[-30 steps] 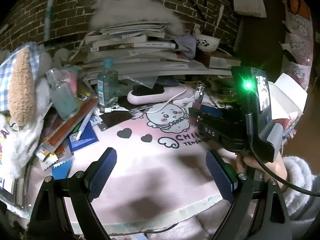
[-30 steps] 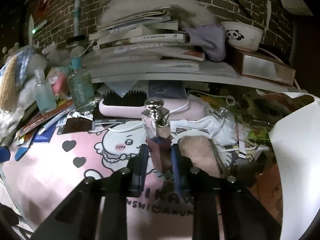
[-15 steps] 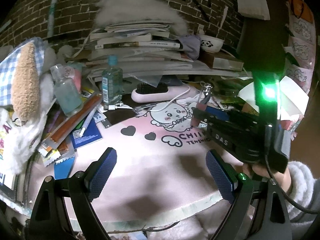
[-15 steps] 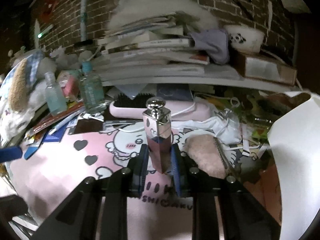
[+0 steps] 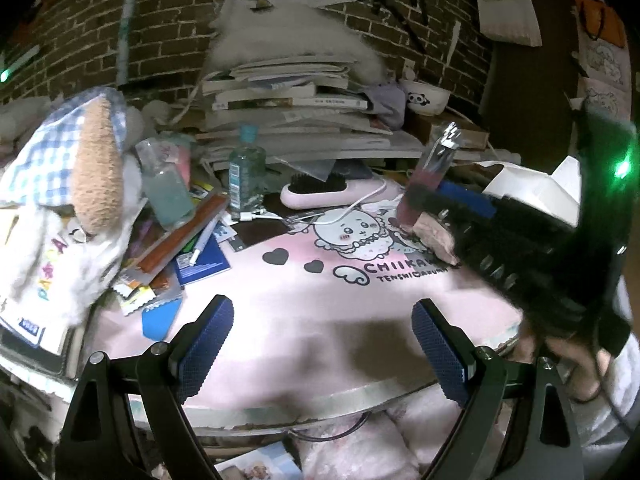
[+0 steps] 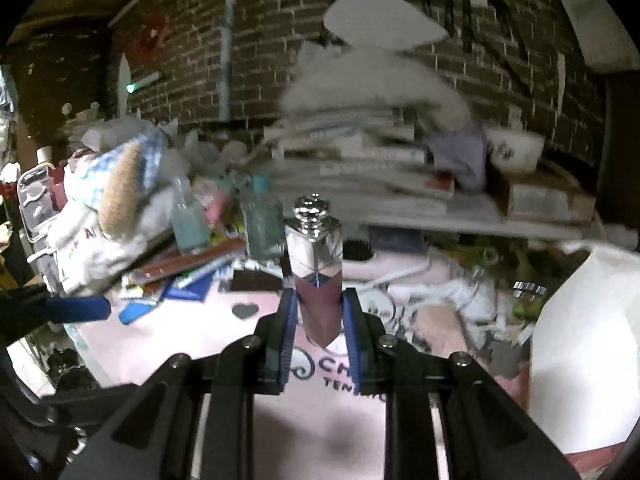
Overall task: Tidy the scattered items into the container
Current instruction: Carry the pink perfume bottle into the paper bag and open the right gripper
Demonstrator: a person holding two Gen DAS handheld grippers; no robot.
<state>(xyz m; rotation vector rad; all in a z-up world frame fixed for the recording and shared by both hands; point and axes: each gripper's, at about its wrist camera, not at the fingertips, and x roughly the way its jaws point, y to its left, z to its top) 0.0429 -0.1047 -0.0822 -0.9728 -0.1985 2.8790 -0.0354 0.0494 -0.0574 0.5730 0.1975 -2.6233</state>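
My right gripper (image 6: 318, 312) is shut on a small square perfume bottle (image 6: 317, 256) with pink liquid and a silver cap, held upright above the pink mat (image 6: 192, 336). The same bottle (image 5: 434, 168) and the right gripper (image 5: 444, 198) show at the right of the left wrist view. My left gripper (image 5: 322, 350) is open and empty, low over the front of the pink mat (image 5: 320, 300). A white container (image 6: 588, 344) stands at the right, close to the right gripper.
A pink hairbrush (image 5: 336, 192), two clear bottles (image 5: 246, 172) (image 5: 164, 184), pens and packets (image 5: 184, 240) lie at the mat's back left. A stack of books (image 5: 288, 108), a panda bowl (image 5: 426, 98) and a plush toy (image 5: 96, 168) crowd the back.
My right gripper has lifted the perfume bottle higher off the mat and swung left. The left gripper has stayed open and nearly still.
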